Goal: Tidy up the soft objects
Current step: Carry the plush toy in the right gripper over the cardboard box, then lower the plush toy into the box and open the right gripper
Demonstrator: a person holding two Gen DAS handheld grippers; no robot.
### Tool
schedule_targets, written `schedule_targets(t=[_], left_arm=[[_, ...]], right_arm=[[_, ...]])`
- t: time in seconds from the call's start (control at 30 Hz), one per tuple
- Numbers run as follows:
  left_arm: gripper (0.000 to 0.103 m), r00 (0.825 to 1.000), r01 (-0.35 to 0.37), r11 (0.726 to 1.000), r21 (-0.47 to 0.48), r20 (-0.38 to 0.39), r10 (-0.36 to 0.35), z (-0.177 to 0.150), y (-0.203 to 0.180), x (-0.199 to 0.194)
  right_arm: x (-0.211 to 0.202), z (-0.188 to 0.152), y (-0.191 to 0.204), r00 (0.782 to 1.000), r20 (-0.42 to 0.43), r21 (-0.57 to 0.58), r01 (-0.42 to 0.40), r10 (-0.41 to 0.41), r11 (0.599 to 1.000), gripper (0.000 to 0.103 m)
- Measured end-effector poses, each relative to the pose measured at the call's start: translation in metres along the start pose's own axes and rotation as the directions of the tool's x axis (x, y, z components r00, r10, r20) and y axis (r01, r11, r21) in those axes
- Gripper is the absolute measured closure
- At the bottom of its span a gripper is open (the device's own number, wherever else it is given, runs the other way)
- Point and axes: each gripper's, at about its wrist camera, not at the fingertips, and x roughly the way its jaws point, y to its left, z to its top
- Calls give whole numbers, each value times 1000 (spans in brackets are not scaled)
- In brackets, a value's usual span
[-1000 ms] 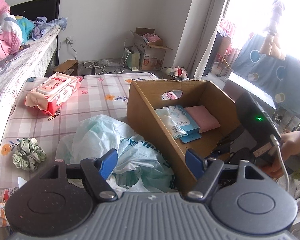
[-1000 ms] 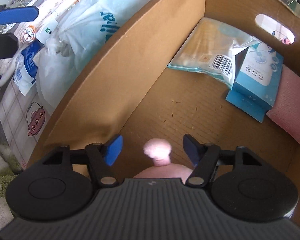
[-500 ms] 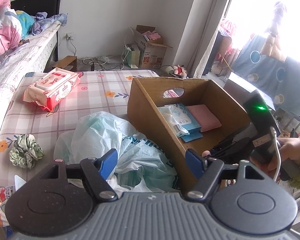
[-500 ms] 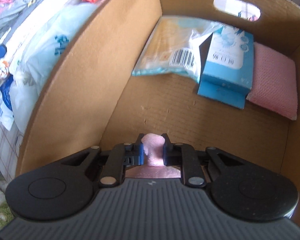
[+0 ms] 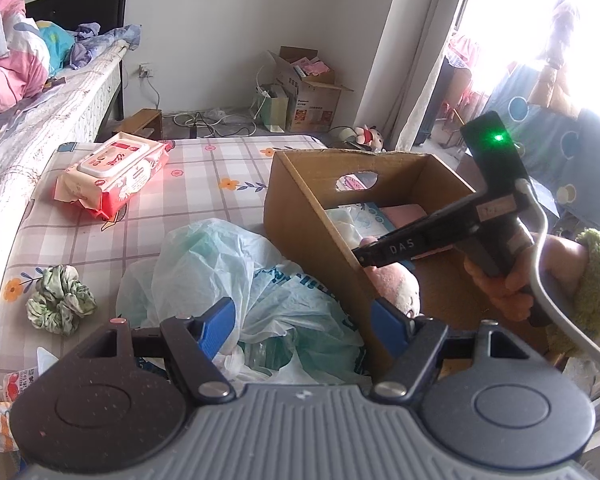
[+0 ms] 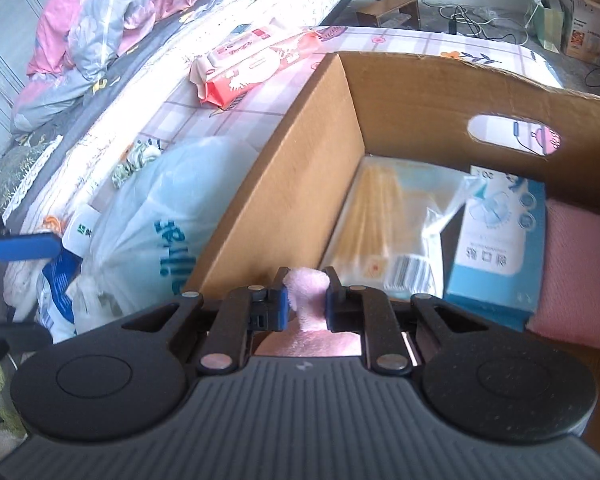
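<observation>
Right tool [image 6: 305,298] pinches fuzzy pink soft toy [image 6: 306,294] | inside brown cardboard box [image 6: 284,184] | left tool [image 5: 304,322] spread, empty | we lift slowly, squeeze tight.

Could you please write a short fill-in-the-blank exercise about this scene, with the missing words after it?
1. The right tool is shut on a fluffy toy of ____ colour.
2. The blue packet lies inside the cardboard ____.
3. The left tool is ____, with nothing between its fingers.
4. The green scrunchie lies ____ the box.

Missing words: pink; box; open; outside
</observation>
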Motion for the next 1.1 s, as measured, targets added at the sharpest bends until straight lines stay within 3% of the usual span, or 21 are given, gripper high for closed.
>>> schedule_targets(t=[0.13,0.27,0.37,0.53,0.67,0.87,1.1], left_arm=[[27,1000,-5,1000,-1,1,5,0,2,-2],[26,1000,-8,1000,-7,4,8,-2,6,-5],[24,1000,-2,1000,-13,13,3,-5,8,-9],[21,1000,-11,1000,-13,19,12,-10,8,-16],[18,1000,-17,1000,-27,25,17,-16,11,-25],[13,995,-62,998,-4,76,62,-30,18,-51],[12,981,-145,989,-26,125,147,-59,47,-87]], right_arm=[[11,8,-6,1000,1,38,5,-5,999,82],[7,8,-16,999,37,97,-4,1,995,64],[-7,4,-18,996,87,126,-10,-1,992,51],[-32,-2,-18,990,140,191,-30,3,981,47],[-56,-9,-8,984,177,211,-34,-4,977,34],[-89,-9,21,977,215,210,-44,-2,977,30],[-93,0,72,977,196,164,-115,82,980,27]])
